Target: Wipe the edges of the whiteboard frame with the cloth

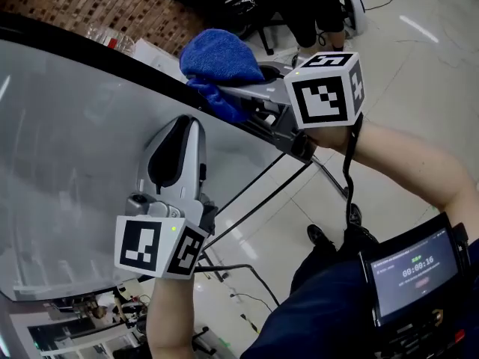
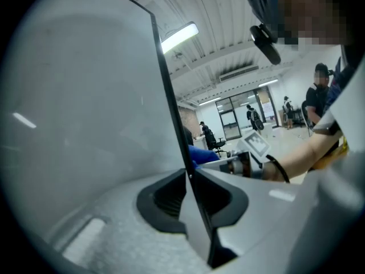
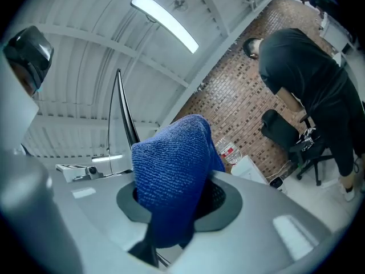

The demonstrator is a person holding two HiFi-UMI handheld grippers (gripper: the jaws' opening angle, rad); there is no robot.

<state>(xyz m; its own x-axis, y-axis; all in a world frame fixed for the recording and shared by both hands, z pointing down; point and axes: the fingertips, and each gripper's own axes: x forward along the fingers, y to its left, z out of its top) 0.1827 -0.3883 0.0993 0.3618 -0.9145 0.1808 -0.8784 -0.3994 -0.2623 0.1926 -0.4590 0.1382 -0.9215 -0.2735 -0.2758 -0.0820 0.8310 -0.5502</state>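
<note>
The cloth [image 1: 217, 62] is blue terry with a nubbly looped pile, matt and soft-looking. The whiteboard [image 1: 67, 163] face is smooth and glossy, catching pale streaks of light. Its frame [image 1: 75, 47] is a thin black strip with a slight sheen. The left gripper [image 1: 182, 126] and right gripper [image 3: 171, 210] have pale grey plastic shells with a fine, grainy matt finish. The left's pads [image 2: 162, 201] are black, ribbed and rubbery-looking. The far brick wall [image 1: 112, 2] is rough, while the floor [image 1: 419, 58] on the right is polished and mirrors the lights.
</note>
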